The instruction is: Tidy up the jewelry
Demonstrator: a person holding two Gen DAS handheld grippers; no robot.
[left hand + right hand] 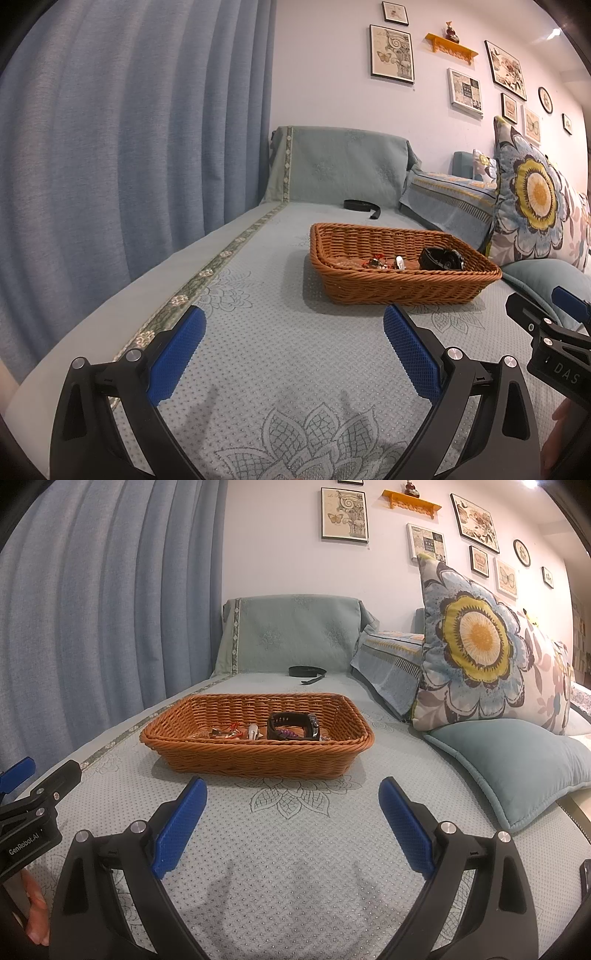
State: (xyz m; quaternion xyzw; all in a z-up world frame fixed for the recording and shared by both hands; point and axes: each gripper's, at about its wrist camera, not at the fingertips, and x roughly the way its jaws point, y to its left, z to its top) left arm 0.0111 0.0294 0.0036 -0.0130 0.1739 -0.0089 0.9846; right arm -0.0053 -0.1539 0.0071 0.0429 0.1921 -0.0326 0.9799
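Left gripper [293, 334]: your blue fingers stand wide apart with nothing between them, low over the sofa cover [258, 369], so either can reach in.
Right gripper [291, 806]: spread just as wide and empty, aimed straight at the basket.
Basket [207, 746]: the wicker tray sits ahead of both tools, well apart from them, and collects the jewelry.
Contents: a black watch [291, 725] and small trinkets [229, 733] lie inside, too small to name.
Black strap [306, 672]: loose on the cover beyond the basket; you probably need to fetch it next.
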